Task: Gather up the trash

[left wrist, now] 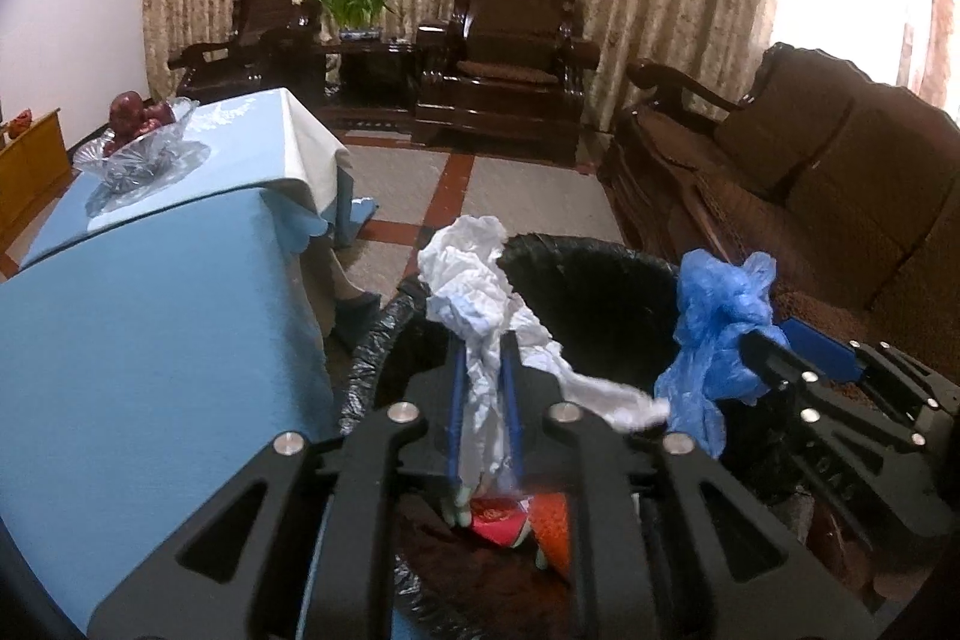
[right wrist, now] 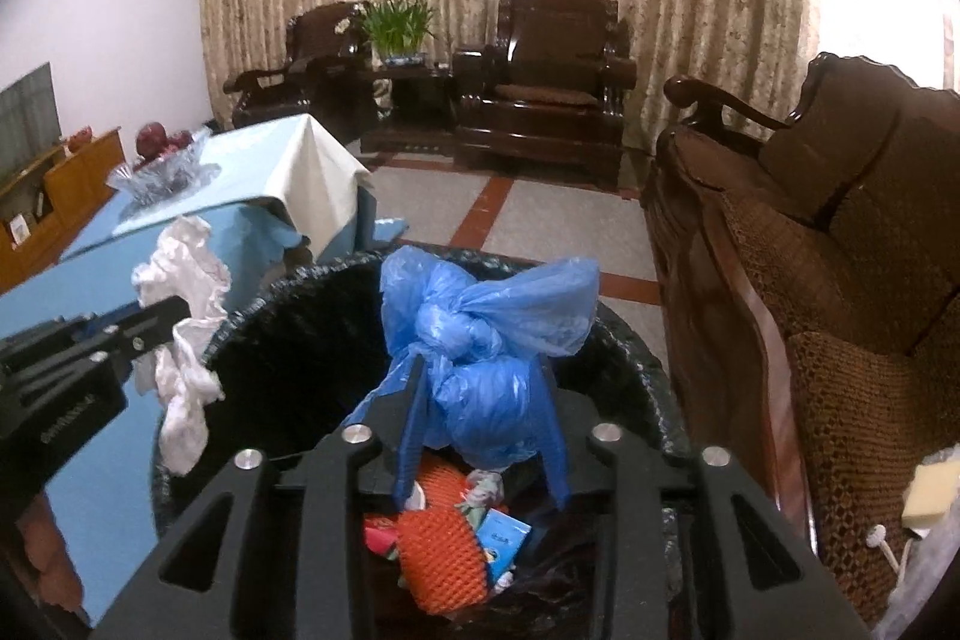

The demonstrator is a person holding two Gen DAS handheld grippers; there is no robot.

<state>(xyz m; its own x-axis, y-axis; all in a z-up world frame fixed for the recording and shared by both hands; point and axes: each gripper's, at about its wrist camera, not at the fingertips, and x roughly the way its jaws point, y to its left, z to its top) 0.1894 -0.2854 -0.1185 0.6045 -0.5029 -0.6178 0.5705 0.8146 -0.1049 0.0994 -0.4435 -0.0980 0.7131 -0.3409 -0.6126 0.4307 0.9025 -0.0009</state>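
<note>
Both grippers hang over the bin (right wrist: 624, 340), a black-lined pail standing between the blue table (left wrist: 150, 310) and the sofa (left wrist: 840, 196). The left gripper (left wrist: 483, 340) is clenched on a crumpled white tissue (left wrist: 474, 268), held above the bin's near-left rim; the right gripper (right wrist: 480, 376) is clamped on a knotted blue bag (right wrist: 480, 334), held above the bin's middle. Inside the bin lie an orange net (right wrist: 438, 556) and other scraps, so there is room on top. The step in hand looks like the drop. To do it well, I judge each load should sit fully inside the rim before the fingers part: the tissue trails a loose tail toward the right, which could catch on the bag or drape over the liner. Bring the left gripper a little further in over the bin, lower both slightly, then open one at a time so the two pieces do not tangle. The thin bag may cling to the pads; a small shake over the bin should free it.
</note>
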